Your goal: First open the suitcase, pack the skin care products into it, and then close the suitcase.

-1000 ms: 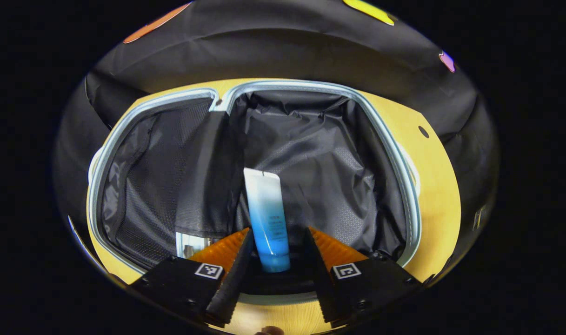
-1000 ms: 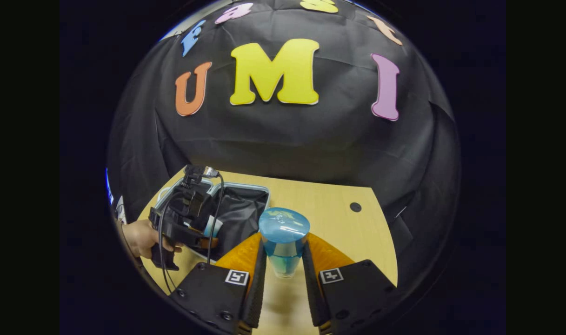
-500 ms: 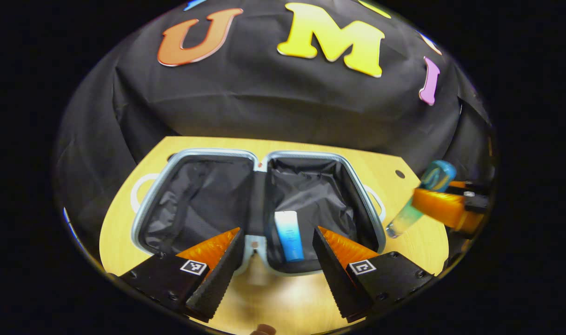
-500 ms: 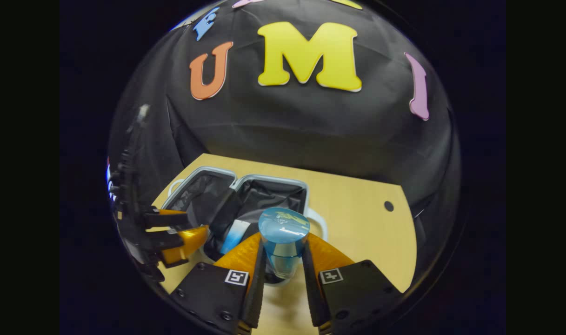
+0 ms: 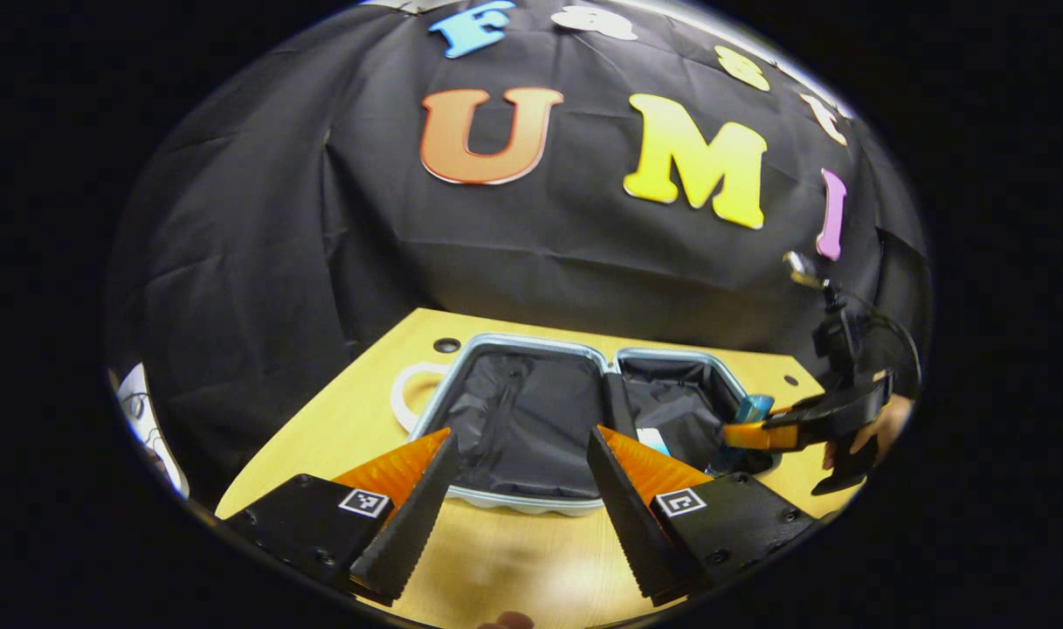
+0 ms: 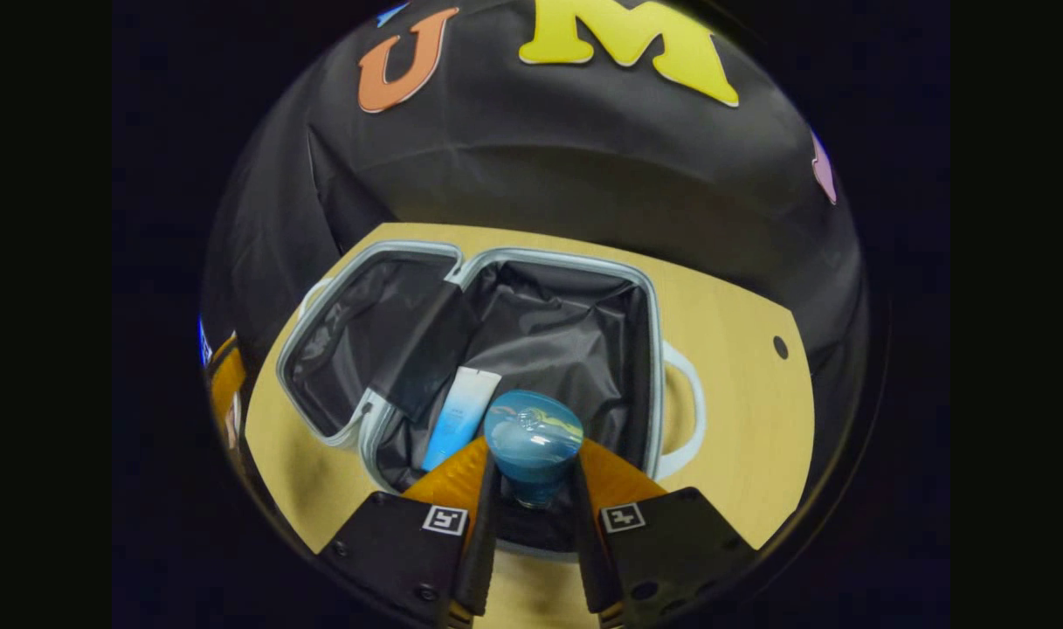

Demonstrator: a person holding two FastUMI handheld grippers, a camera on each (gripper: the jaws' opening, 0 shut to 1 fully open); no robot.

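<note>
Two skin care products can be counted, and one suitcase (image 6: pixel 645 349). The suitcase lies open flat on the wooden table (image 6: pixel 741 419), with both halves showing their dark lining and the pale rim around each half.

The first product is a bottle (image 6: pixel 532 439) with a rounded blue cap. In the right gripper view, the right gripper (image 6: pixel 531 515) has both fingers pressed against the bottle's sides just below the cap, so it holds the bottle firmly. The bottle is over the right half of the suitcase, near its front edge. In the left gripper view, the same bottle (image 5: pixel 748 416) is seen farther off, held by the right gripper (image 5: pixel 762 434) at the right half of the case, with a hand (image 5: pixel 880 428) behind it.

The second product is a tube (image 6: pixel 461 418), white at one end and blue at the other. It lies on the lining inside the right half, close to the hinge between the two halves, just to the left of the held bottle and apart from it.

The left gripper (image 5: pixel 518 489) is spread wide and holds nothing. It hangs over the table in front of the suitcase (image 5: pixel 531 419), and the left half of the case shows between its fingers. A white handle (image 5: pixel 404 397) lies on the table at the outer side of that half.
</note>
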